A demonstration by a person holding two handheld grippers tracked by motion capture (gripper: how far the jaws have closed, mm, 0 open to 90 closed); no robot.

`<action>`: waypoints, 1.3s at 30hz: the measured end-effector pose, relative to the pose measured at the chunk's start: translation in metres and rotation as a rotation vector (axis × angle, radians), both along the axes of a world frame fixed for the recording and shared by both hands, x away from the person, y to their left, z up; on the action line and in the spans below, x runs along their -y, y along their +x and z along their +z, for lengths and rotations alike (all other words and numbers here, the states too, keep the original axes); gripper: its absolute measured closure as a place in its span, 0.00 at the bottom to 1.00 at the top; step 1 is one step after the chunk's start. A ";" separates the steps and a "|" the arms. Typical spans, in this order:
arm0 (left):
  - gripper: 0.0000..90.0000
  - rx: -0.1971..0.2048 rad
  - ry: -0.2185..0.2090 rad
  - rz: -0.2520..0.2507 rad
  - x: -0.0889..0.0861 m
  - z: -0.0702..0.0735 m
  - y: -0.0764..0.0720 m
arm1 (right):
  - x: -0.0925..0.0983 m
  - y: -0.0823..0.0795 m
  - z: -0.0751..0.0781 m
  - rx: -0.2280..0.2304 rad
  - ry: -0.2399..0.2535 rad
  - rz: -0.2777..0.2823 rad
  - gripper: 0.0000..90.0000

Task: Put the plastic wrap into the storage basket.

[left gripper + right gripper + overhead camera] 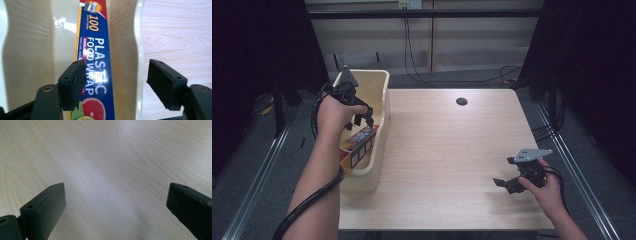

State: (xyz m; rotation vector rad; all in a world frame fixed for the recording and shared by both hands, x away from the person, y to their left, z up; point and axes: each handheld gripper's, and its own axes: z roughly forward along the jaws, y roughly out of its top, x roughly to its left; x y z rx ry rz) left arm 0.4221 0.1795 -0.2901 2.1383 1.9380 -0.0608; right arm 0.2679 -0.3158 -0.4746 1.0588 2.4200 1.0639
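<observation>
While I watched from the high view, the pale wooden bench (447,155) took up most of the scene, with a small dark round hole (461,101) near its far edge. Along its left side stood a long cream plastic bin (381,90). Inside the bin lay a long box of plastic food wrap (359,145), blue and red with yellow trim and citrus fruit printed at one end; in the left gripper view I read its lettering running along the bin's floor (95,50).

My left gripper (363,118) hung over the bin above the box. Its jaws stood wide apart and held nothing, one over the box and the other out past the bin's wall, above the bench.

My right gripper (504,183) sat low over the bench near the front right corner, well apart from the bin. Its jaws were also spread wide, with only bare wood grain between them.
</observation>
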 end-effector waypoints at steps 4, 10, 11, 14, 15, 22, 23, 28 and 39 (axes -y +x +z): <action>0.31 0.002 -0.014 -0.006 0.003 0.001 -0.001 | 0.001 -0.002 0.000 -0.003 0.003 -0.003 0.02; 0.28 0.027 -0.020 -0.039 0.010 0.005 -0.001 | 0.001 -0.002 0.001 0.002 0.007 -0.007 0.02; 0.27 0.029 -0.019 -0.041 0.013 0.005 -0.001 | 0.001 -0.002 0.002 0.001 0.004 -0.009 0.02; 0.27 0.034 -0.026 -0.057 0.018 0.006 -0.001 | 0.001 -0.002 0.002 0.002 0.004 -0.008 0.02; 0.27 0.035 -0.029 -0.067 0.021 0.005 -0.001 | 0.001 -0.002 0.002 0.002 0.006 -0.005 0.02; 0.25 0.046 -0.038 -0.104 0.033 0.005 -0.001 | 0.002 -0.003 0.003 0.005 0.008 -0.008 0.02; 0.25 0.048 -0.041 -0.109 0.036 0.005 -0.001 | 0.002 -0.003 0.003 0.005 0.008 -0.008 0.02; 0.24 0.057 -0.044 -0.139 0.046 0.005 -0.001 | 0.001 -0.003 0.003 0.008 0.006 -0.007 0.02; 0.23 0.076 -0.054 -0.183 0.062 0.006 -0.002 | 0.001 -0.003 0.002 0.004 0.006 -0.001 0.02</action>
